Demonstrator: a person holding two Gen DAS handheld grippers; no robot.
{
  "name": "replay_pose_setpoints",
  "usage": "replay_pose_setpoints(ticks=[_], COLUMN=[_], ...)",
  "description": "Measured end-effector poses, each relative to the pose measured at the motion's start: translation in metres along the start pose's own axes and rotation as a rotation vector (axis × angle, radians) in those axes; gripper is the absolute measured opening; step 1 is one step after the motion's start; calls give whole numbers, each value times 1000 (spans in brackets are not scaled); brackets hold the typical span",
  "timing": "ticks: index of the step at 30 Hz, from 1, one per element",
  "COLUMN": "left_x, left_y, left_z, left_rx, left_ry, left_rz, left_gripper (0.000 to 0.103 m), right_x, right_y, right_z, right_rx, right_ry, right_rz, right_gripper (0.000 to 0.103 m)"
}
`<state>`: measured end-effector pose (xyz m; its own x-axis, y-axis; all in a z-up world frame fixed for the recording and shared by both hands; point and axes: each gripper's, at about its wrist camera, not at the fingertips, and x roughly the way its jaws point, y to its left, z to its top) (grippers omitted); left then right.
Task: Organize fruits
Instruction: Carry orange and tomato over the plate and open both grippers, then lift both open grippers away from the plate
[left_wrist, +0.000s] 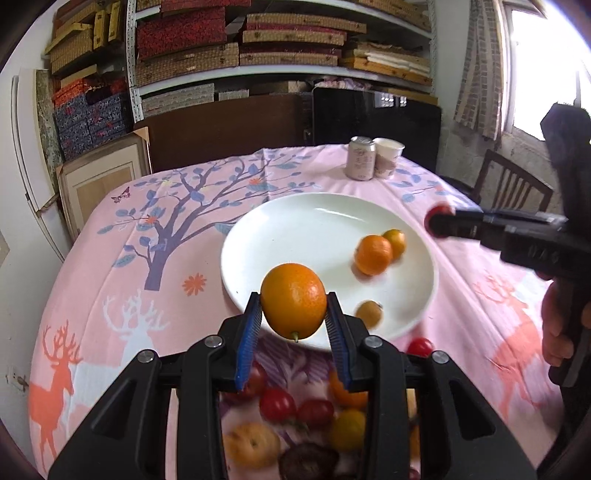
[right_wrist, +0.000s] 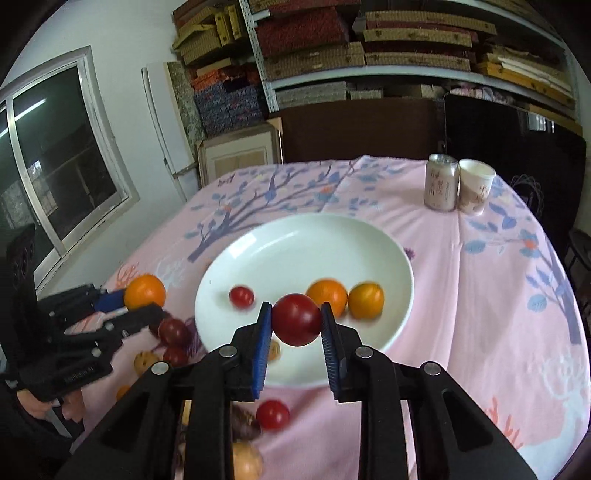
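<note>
An orange (left_wrist: 293, 301) is pinched between the blue pads of the left gripper (left_wrist: 293, 314), held above the near rim of the white plate (left_wrist: 295, 229). A dark red tomato (right_wrist: 296, 319) is clamped in the right gripper (right_wrist: 296, 325), raised over the plate's near edge. Two small oranges (right_wrist: 327, 295) and a cherry tomato (right_wrist: 242, 296) are seen on the plate. More fruit (left_wrist: 277, 404) is scattered on the pink tablecloth (left_wrist: 122, 266) near the plate. A can (right_wrist: 441, 182) and a paper cup (right_wrist: 474, 186) are set at the far right.
</note>
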<state>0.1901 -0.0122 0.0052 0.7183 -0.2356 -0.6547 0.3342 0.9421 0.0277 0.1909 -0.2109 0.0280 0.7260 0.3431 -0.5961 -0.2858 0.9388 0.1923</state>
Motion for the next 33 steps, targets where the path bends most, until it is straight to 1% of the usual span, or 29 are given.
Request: replay_pose_setpoints(ticks=[2, 6, 7, 8, 9, 10, 11, 13, 16, 18, 20, 21, 23, 25, 28, 33], left_x=[21, 51, 55, 57, 57, 53, 48, 40, 20, 1, -16, -25, -38, -50, -66, -84], left_y=[3, 6, 6, 7, 7, 8, 8, 8, 9, 5, -1, -4, -8, -9, -6, 8], left_z=[8, 15, 16, 17, 18, 18, 17, 16, 8, -3, -16, -24, -40, -57, -82, -116], left_rx=[-5, 0, 3, 3, 1, -2, -2, -4, -24, -13, 10, 20, 35, 43, 49, 38], left_ry=[26, 62, 65, 63, 56, 34, 15, 5, -8, -19, -27, -29, -26, -15, 2, 52], left_rz=[12, 38, 39, 45, 52, 54, 51, 52, 26, 10, 10, 8, 16, 21, 38, 70], left_gripper=[34, 34, 38, 44, 58, 64, 65, 66, 66, 66, 67, 71, 71, 71, 71, 71], right_x=[20, 61, 68, 70, 69, 67, 64, 52, 27, 10, -1, -4, -11, -18, -30, -45], right_y=[7, 12, 12, 11, 9, 8, 7, 2, -1, -2, -3, -5, -9, -11, -8, 4], right_z=[10, 15, 13, 11, 10, 8, 6, 1, -11, -24, -39, -44, -57, -67, -82, -110], right_rx=[-11, -25, -26, -19, -10, -6, 0, 25, 53, 49, 49, 60, 86, 92, 81, 41], right_ry=[-7, 39, 50, 50, 38, 35, 38, 27, -4, -24, -24, -14, 4, 8, 9, 22], right_rz=[-10, -30, -39, -45, -58, -63, -59, -48, -45, -59, -75, -77, -63, -72, -98, -100], right_gripper=[26, 28, 30, 43, 51, 51, 51, 52, 61, 71, 72, 72, 72, 72, 72, 76])
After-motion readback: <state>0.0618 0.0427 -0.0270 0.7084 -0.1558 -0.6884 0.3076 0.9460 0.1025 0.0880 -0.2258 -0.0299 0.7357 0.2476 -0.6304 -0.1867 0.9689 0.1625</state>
